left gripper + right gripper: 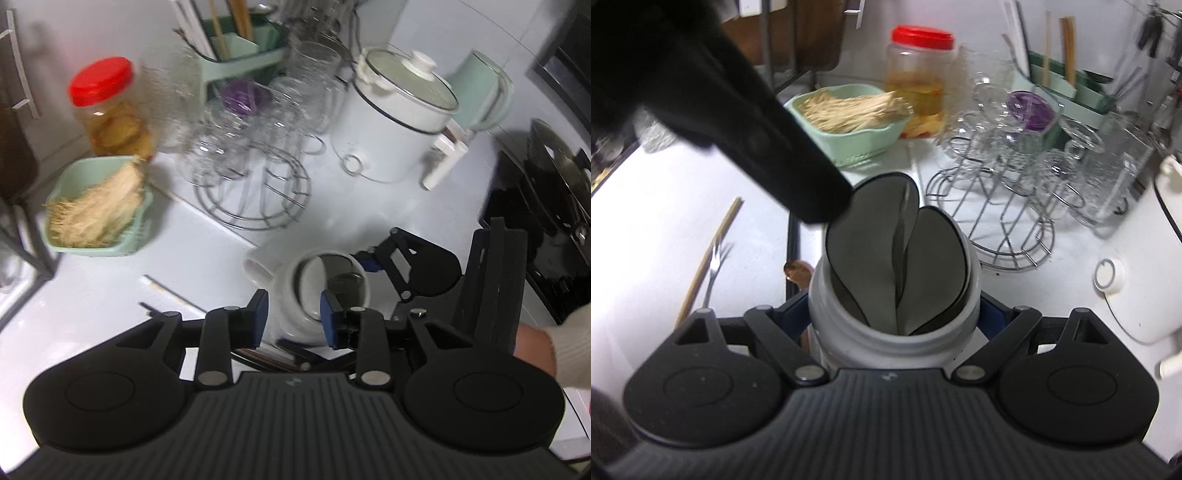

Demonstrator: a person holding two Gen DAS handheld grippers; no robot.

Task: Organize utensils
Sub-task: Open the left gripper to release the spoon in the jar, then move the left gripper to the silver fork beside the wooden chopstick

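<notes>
A white ceramic utensil holder sits tilted between the fingers of my right gripper, which is shut on it. Two flat grey utensil heads stick out of its mouth. In the left wrist view the holder lies just beyond my left gripper, whose blue pads stand apart with nothing pressed between them. One blue fingertip of the right gripper shows at the holder's right side. Dark utensil handles lie under the holder. A copper spoon, a fork and a chopstick lie on the white counter.
A wire rack of glasses stands behind the holder, with a white cooker and a mint kettle to its right. A green basket of pale fibres and a red-lidded jar stand at left. A dark pan sits at right.
</notes>
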